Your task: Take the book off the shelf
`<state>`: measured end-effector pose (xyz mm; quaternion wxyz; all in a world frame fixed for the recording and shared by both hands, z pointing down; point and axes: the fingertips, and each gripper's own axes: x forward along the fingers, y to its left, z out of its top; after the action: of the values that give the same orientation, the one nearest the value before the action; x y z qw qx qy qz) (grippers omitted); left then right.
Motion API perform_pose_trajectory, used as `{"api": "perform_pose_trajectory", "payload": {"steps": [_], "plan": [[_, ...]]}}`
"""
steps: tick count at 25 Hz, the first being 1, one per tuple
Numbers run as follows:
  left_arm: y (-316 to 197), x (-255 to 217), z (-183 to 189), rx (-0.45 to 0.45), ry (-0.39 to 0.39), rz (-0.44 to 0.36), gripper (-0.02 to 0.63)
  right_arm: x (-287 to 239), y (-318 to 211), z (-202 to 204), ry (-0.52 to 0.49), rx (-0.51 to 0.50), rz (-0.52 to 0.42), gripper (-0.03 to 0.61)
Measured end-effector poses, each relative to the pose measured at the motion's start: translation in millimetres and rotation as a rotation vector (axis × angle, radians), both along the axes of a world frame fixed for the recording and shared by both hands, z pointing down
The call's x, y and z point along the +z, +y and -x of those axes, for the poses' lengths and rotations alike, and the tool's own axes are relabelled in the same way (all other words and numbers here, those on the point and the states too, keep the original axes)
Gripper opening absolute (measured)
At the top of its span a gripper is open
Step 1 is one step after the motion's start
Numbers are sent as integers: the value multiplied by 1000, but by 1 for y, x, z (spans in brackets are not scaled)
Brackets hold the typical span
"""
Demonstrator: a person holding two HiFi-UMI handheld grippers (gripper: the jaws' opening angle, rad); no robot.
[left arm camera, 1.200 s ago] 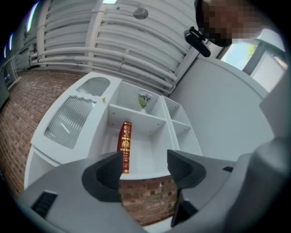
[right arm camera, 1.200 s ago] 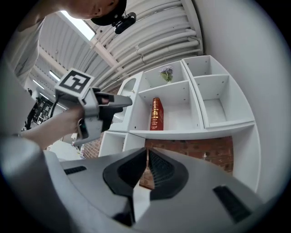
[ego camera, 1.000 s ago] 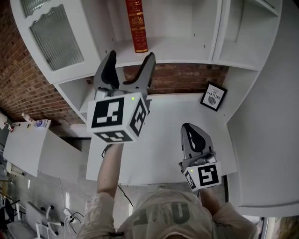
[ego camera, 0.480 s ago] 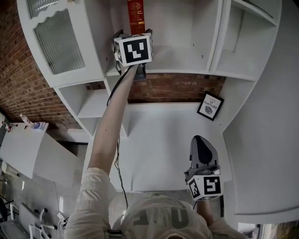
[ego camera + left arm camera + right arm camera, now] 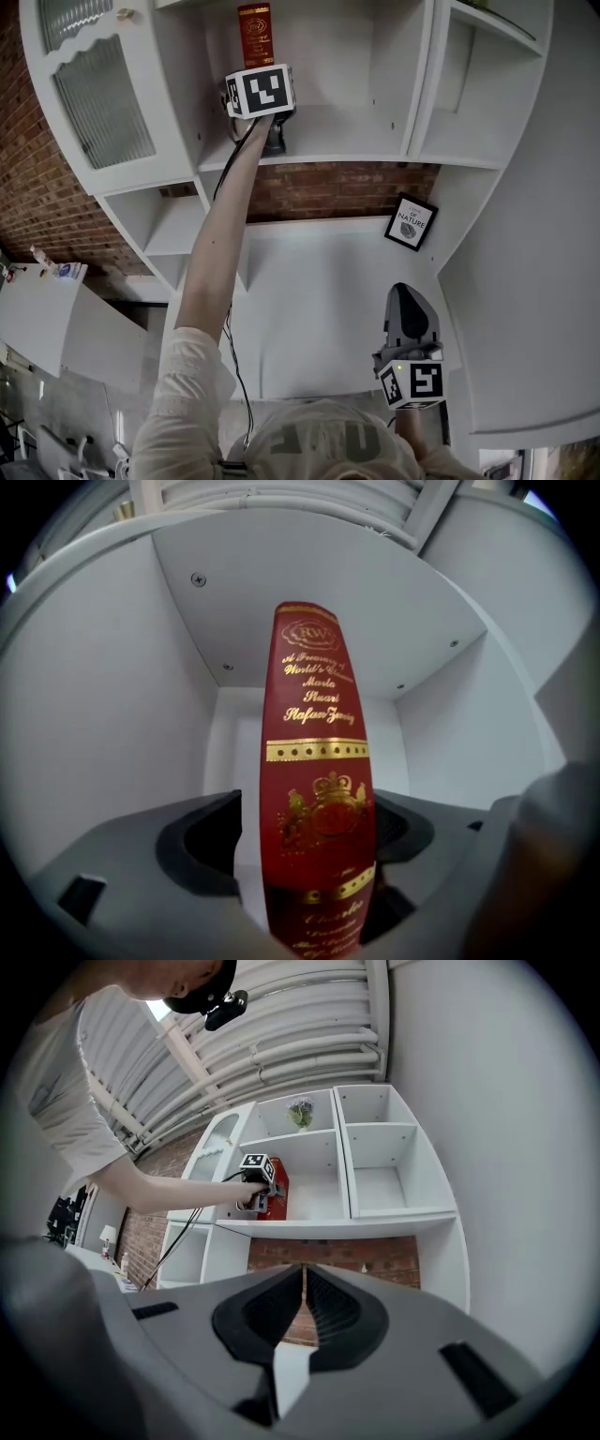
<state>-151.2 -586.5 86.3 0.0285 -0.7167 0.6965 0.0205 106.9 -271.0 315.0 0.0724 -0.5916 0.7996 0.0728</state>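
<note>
The red book [image 5: 319, 761] stands upright on the shelf [image 5: 347, 141], upper centre of the head view. The left hand-held gripper [image 5: 309, 850] straddles its spine, jaws apart – closing off-centre could tip it sideways. The right hand-held gripper [image 5: 305, 1307] hangs lower right, jaws together.

Left gripper view: the book [image 5: 314, 761] stands betw. the parted jaws of the left gripper [image 5: 309, 832], but its foot runs off the bottom edge. The gilt lettering low on the spine is too blurred to read, and the right pad's inner face sits behind the spine, so contact there can't be told. Head view: that gripper's jaws and the book's lower part are hidden behind its marker cube [image 5: 258, 91]. Right gripper view: far ahead of the right gripper [image 5: 305, 1283] the book is a tiny red patch, mostly behind the left gripper, title unreadable.
</note>
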Motion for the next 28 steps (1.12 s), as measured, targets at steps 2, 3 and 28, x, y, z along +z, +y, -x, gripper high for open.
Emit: {"api": "perform_pose_trajectory", "payload": {"steps": [2, 3, 28], "plan": [[-8, 2, 1, 5, 17, 11, 377, 0, -2, -1, 0, 5, 0, 23], [-11, 3, 2, 8, 18, 14, 377, 1, -3, -1, 1, 6, 1, 23], [10, 2, 6, -34, -9, -7, 265, -4, -3, 2, 17, -4, -5, 23]]}}
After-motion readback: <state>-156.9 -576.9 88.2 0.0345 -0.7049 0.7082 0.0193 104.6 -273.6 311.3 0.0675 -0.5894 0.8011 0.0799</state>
